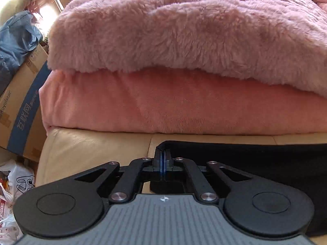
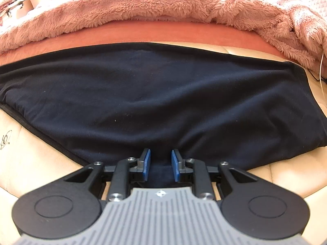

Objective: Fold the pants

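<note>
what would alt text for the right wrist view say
The right gripper, jaws open, straddles the near edge of black pants spread flat on a cream cushion. A fluffy pink blanket lies beyond them.

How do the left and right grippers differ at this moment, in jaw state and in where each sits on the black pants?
The left gripper has its jaws shut together, pinching a corner of the black pants; the right gripper has its jaws apart, with cloth between them, not clamped. The left sits at the cloth's end, beside bare cream leather; the right sits along the near edge. Both have blue pads.
</note>
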Motion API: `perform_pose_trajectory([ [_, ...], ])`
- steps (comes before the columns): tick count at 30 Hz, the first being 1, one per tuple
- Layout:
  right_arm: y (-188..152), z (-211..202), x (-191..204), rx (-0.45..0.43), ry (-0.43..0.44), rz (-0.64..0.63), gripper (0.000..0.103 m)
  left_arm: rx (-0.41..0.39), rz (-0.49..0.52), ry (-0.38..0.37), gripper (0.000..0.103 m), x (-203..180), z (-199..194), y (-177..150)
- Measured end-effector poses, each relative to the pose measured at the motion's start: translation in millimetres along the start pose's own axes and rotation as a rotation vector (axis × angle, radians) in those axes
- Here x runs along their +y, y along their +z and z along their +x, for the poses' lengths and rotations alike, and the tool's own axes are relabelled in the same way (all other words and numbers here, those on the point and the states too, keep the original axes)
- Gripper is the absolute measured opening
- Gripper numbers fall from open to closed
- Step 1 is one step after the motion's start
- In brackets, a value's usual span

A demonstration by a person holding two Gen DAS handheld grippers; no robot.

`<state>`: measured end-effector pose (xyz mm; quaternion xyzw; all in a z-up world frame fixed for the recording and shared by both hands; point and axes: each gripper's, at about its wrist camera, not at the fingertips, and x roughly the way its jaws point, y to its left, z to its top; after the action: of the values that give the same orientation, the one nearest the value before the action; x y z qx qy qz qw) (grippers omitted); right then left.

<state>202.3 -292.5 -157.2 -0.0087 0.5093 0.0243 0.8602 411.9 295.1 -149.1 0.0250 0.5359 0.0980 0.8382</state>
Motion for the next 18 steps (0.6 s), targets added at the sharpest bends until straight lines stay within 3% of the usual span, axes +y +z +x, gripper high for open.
perform_pose_trajectory([
  [5,-1.1,0.5,2.5,-0.001,-0.004,-0.015,0.018,-0.116,-0.056,0.055,0.019,3.5,-2.9,-6.3],
  [10,-3.2,0.1,5.6,-0.002,-0.011,-0.06,0.017,-0.179,-0.142,-0.072,0.023,30.5,-38.7,-29.5],
  [15,-6.2,-1.8,4.2,0.002,-0.026,-0.09,0.016,-0.124,-0.155,-0.211,0.023,34.8,-58.6,-64.0],
  [18,-7.1,-1.9,6.2,0.0,-0.037,-0.091,0.016,-0.119,-0.278,-0.291,0.023,36.6,-55.2,-83.4],
])
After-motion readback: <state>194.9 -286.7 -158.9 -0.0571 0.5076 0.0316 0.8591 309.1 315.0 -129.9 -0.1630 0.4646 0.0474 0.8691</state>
